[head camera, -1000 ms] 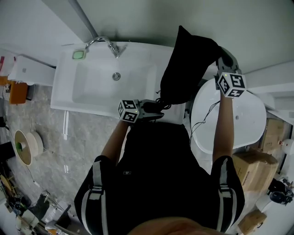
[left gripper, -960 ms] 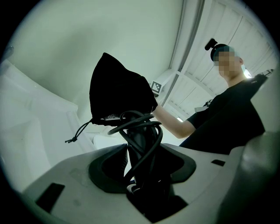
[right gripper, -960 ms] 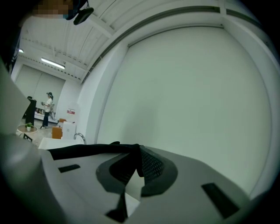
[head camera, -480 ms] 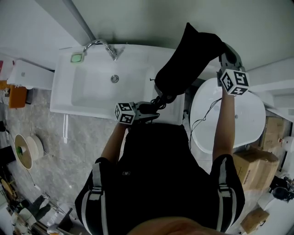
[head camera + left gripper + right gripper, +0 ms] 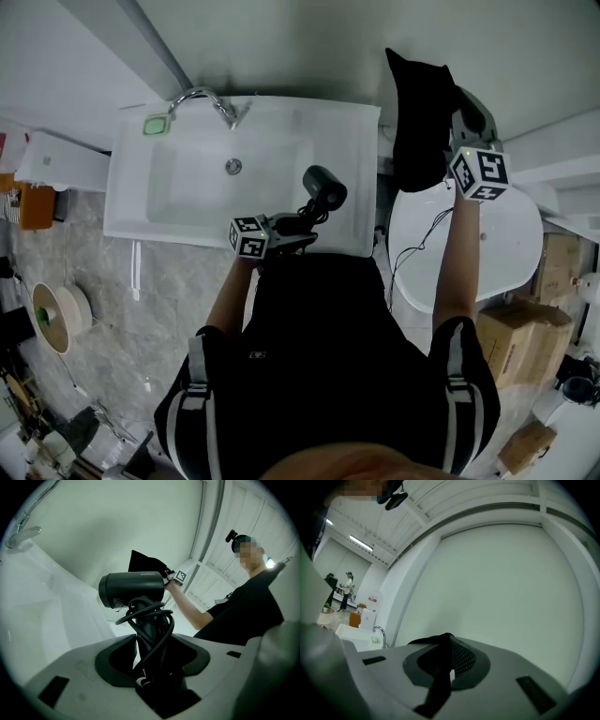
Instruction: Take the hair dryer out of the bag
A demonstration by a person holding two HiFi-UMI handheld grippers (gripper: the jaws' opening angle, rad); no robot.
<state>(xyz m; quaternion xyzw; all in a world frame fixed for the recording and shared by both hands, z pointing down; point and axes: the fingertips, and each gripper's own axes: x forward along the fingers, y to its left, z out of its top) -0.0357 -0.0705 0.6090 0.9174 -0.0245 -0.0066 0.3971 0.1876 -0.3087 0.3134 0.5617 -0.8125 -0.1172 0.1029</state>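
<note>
My right gripper (image 5: 457, 101) has drawn the bag (image 5: 420, 122) up and rightward, past the sink's (image 5: 352, 131) right edge. The hair dryer (image 5: 324, 187), covered before, now stands bare in my left gripper (image 5: 305, 223).

Bathroom mock-up inside workshop hall: white sink (image 5: 187, 187), tap (image 5: 204, 96), cardboard boxes (image 5: 520, 333) alongside.

Head camera: I look steeply down past the wearer's torso (image 5: 323, 356) onto the sink (image 5: 202, 192), from well above. Left gripper view: camera rides on the left gripper (image 5: 150, 644), faces level toward the wall (image 5: 117, 522); hair dryer (image 5: 133, 588) very near the lens, bag (image 5: 145, 564) farther off. Right gripper view: rides on the right gripper (image 5: 447, 644), faces the same wall, bag right at the lens. All three share the tap (image 5: 202, 97); head and left views share hair dryer and bag
</note>
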